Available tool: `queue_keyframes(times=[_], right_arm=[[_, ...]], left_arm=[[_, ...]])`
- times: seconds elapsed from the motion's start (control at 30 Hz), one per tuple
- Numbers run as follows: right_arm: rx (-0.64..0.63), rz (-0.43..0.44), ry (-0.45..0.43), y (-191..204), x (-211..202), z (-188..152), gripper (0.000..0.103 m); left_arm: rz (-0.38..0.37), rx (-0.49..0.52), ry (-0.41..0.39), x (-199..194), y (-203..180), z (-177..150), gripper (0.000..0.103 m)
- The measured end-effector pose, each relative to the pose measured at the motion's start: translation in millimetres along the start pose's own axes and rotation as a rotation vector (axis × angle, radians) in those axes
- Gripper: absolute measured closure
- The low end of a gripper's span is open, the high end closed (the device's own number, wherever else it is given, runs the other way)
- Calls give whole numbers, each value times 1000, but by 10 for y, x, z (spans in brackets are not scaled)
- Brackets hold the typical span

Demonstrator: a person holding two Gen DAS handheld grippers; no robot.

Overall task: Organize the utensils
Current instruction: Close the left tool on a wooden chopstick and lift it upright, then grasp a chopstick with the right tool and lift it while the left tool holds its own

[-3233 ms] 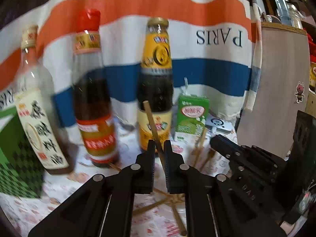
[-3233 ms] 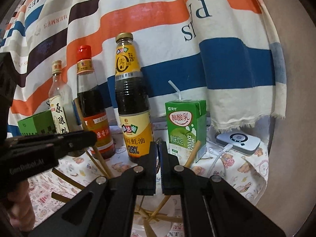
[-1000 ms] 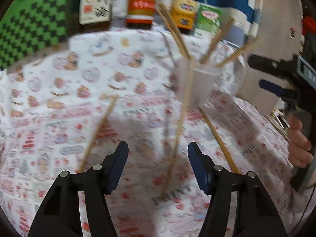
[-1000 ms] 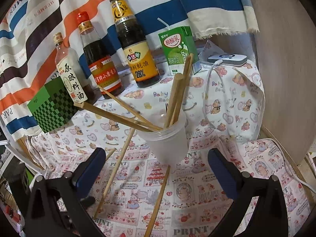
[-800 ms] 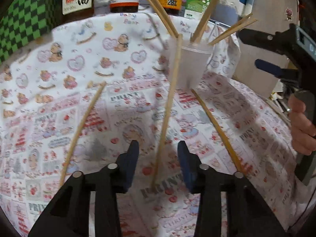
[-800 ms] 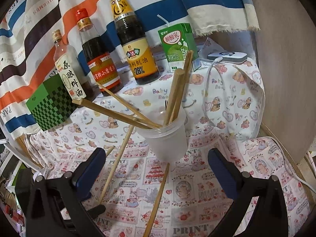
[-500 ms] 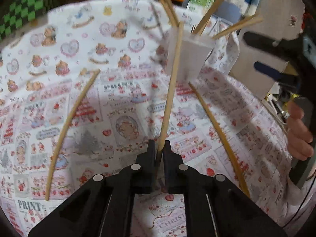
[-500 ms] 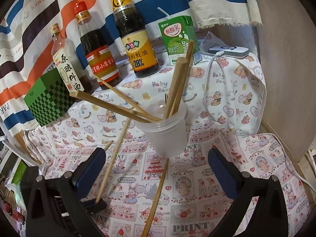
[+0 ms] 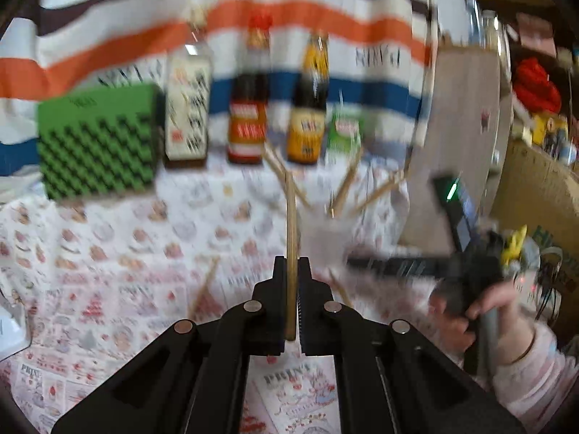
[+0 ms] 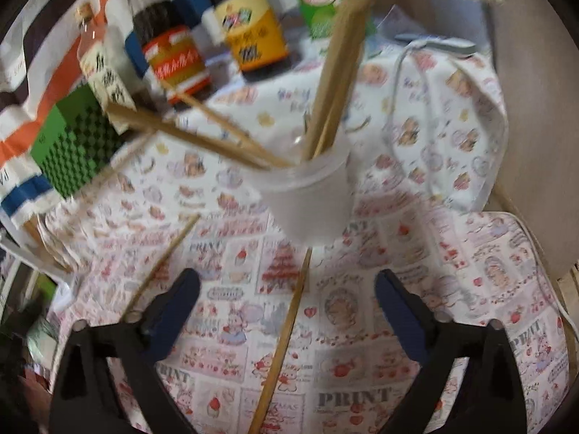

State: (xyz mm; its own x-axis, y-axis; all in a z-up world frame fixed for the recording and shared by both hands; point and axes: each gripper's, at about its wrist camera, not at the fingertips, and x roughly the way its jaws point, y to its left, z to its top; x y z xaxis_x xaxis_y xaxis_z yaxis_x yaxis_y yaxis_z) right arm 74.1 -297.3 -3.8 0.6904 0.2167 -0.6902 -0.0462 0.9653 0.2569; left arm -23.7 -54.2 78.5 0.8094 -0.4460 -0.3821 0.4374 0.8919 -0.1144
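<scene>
My left gripper (image 9: 290,271) is shut on a wooden chopstick (image 9: 290,224) and holds it upright above the patterned cloth, short of the clear plastic cup (image 9: 322,242). The cup (image 10: 307,199) holds several chopsticks (image 10: 336,65) that splay outward. My right gripper (image 10: 287,282) is open wide and low over the cloth, just in front of the cup. A loose chopstick (image 10: 286,336) lies on the cloth between its fingers. Another loose chopstick (image 10: 163,264) lies to the left; it also shows in the left wrist view (image 9: 204,287).
Three sauce bottles (image 9: 249,108), a green drink carton (image 9: 345,133) and a green checkered box (image 9: 97,141) stand at the back before a striped cloth. A white cable (image 10: 401,83) lies at the right. The right hand and its gripper handle (image 9: 470,271) show at the right.
My left gripper has lifted the chopstick off the cloth and tilted up to face the bottles. My right gripper has moved lower and closer to the cup, still open.
</scene>
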Motion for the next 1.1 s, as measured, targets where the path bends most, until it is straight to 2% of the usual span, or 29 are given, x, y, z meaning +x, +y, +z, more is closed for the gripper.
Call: queue_keyframes(times=[0.07,0.17,0.3,0.37,0.5,0.53,0.6,0.7,0.77,0.87,1.0,1.07,1.1], right_arm=[[-42,-19,37,62,118,-36,30],[-79,-54,81,111,268,-96,45],[-101,-91,136,117,442,-155,60],[-98,-109,164,109,520,-178,68],[-124,-144,144,132,531,-186,85],[-123,-138,146,131,532,-188,95],[-110,-120,143,120,515,-181,95],[-77,-30,104,116,397,-140,97],[-81,7,29,158,233,-102,97],[-90,69,-93,218,-24,-62,97],[-95,154,-291,249,-443,-59,98],[-97,197,-377,262,-620,-61,98],[-103,213,-417,267,-708,-62,98]], left_arm=[[10,-20,-66,-137,58,46,99],[21,-54,-153,-341,162,103,99],[21,-114,-235,-555,300,177,99],[51,-117,-281,-660,336,195,102],[43,-137,-311,-740,414,221,103],[57,-139,-307,-734,431,230,103],[75,-143,-304,-714,456,227,103],[95,-152,-280,-644,502,219,103],[100,-160,-249,-571,535,212,103],[152,-157,-171,-414,573,204,103],[222,-136,-34,-133,636,156,103],[301,-117,82,77,682,97,102],[353,-116,138,176,712,55,96]])
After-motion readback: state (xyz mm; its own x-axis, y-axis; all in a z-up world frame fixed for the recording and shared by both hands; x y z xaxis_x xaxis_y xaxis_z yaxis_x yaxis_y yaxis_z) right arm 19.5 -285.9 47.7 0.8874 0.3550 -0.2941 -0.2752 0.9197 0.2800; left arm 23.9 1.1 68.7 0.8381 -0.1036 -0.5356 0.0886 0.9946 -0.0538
